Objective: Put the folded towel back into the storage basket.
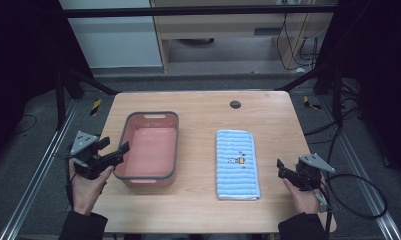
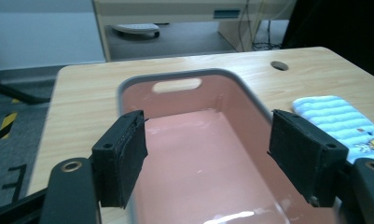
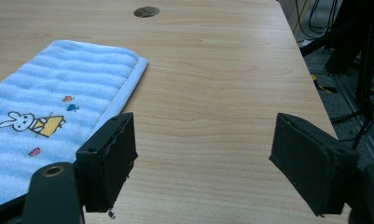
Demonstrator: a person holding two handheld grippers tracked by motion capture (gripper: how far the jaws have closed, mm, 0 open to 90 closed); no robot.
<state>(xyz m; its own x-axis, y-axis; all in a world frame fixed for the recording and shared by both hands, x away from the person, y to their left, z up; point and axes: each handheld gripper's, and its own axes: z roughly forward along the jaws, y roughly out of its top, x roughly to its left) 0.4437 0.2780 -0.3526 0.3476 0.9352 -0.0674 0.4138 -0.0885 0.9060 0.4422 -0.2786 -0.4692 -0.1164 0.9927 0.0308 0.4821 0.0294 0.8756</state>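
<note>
No readable text, brand, label or number anywhere. Closest things to a sign: printed cartoon on the folded light-blue striped terry towel (image 3: pixel 49 126), a white rabbit beside a yellow shape with small orange, blue and pink marks, no lettering. Also yellow-and-black hazard-stripe tape (image 1: pixel 95 106) on the grey floor left of the light wooden table (image 1: pixel 203 102), another strip on the right (image 1: pixel 312 103).

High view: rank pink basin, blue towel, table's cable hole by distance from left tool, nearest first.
From the left tool:
1. Pink plastic basin with grey rim, right beside it.
2. Folded blue striped towel, right of the basin.
3. Round dark cable hole, far edge of the table.
</note>
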